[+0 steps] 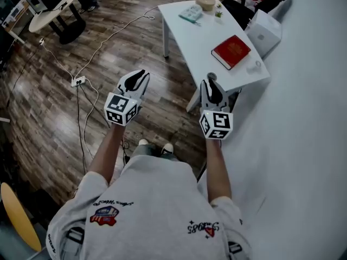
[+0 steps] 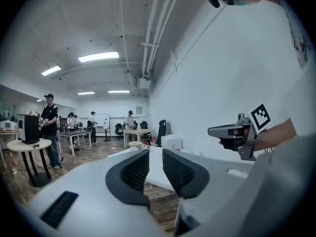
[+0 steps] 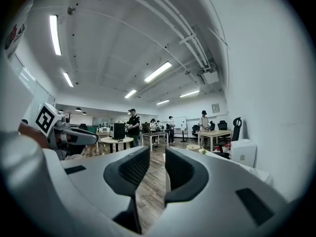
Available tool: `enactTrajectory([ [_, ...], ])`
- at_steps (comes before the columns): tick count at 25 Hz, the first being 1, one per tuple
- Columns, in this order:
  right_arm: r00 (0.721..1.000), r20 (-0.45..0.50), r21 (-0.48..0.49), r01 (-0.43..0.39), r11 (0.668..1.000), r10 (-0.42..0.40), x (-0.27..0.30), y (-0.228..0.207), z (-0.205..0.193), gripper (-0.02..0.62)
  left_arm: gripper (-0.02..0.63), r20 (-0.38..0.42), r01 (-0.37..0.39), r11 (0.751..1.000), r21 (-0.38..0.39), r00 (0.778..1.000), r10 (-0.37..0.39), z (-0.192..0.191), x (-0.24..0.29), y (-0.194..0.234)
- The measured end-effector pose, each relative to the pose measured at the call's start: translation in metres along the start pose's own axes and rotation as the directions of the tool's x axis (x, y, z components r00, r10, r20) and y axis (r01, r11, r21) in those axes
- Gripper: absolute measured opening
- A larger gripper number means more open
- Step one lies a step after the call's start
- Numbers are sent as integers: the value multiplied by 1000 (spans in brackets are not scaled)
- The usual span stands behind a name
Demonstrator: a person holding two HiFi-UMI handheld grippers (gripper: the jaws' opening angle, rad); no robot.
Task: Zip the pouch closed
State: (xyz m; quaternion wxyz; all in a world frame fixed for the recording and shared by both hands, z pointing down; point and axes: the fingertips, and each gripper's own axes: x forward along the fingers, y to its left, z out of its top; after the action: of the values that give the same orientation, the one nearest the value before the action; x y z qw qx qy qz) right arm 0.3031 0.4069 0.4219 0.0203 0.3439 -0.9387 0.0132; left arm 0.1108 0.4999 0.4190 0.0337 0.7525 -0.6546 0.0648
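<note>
L gripper (image 2: 155,162) and R gripper (image 3: 157,164) are both held level in the air over the wood floor (image 1: 108,31), beside the white table (image 1: 190,42), touching nothing. Jaws on each stand a narrow gap apart w/ nothing btwn them. Pouch (image 1: 191,13) looks to be the flat teal item at the table's far end, well apart from both grippers; red book (image 1: 231,51) lies nearer on same table.
</note>
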Motion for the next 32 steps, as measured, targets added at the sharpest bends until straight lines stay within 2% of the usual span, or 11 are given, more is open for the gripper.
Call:
enactTrajectory([
  [2,1000,2,1,0,1000,0,5,6,-1,145,139,3,-12,1000,-24,1000,12,-3,-5,7],
  [4,1000,1,-4,3,1000,-3,8,9,-1,251,273,3,-29,999,-46,1000,29,-5,-6,12],
  [7,1000,-2,-11,14,1000,-14,7,7,-4,278,327,17,-51,998,-45,999,52,-7,-8,14],
  [15,1000,-8,0,26,1000,-26,8,-4,-9,282,334,8,-43,998,-41,999,43,-8,-2,9],
  [20,1000,-12,4,17,1000,-17,28,-5,-13,265,334,12,-40,996,-75,999,41,-13,8,24],
  [26,999,-26,0,18,1000,-18,64,-15,-25,264,334,21,-26,995,-94,999,28,-22,46,47],
  [32,998,-54,-15,41,999,-42,111,-35,-28,264,334,13,24,994,-106,1000,-23,-23,103,78],
])
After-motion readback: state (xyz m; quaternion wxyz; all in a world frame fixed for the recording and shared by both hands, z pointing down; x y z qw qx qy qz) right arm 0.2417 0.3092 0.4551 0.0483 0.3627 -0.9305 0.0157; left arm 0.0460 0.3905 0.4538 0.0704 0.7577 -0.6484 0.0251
